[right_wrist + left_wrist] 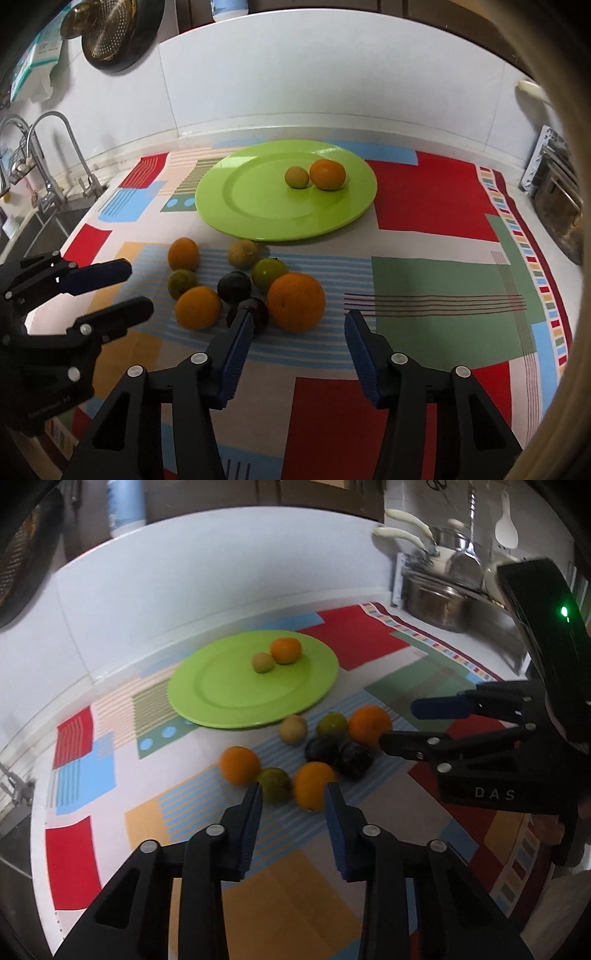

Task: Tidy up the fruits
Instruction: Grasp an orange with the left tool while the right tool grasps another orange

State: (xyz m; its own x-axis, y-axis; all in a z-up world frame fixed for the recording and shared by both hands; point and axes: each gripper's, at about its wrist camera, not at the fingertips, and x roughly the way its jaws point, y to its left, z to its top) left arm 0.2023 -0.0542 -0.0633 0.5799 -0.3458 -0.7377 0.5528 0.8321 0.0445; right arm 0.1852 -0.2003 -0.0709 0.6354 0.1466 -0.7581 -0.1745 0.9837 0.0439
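Note:
A green plate [221,698] [251,206] holds an orange [285,650] [327,174] and a small yellowish fruit [262,662] [296,177]. In front of it a loose cluster lies on the mat: three oranges, the largest [296,307] [369,725], two green fruits, two dark plums [355,758] [234,286], and a tan fruit [293,729] [242,253]. My left gripper [293,794] [118,291] is open, just short of an orange [313,784]. My right gripper [299,321] [399,723] is open, just before the largest orange.
A colourful patchwork mat [424,206] covers the counter. Steel pots [439,602] and a rack stand at the far right. A sink with taps [55,162] lies at the left. A white wall backs the counter.

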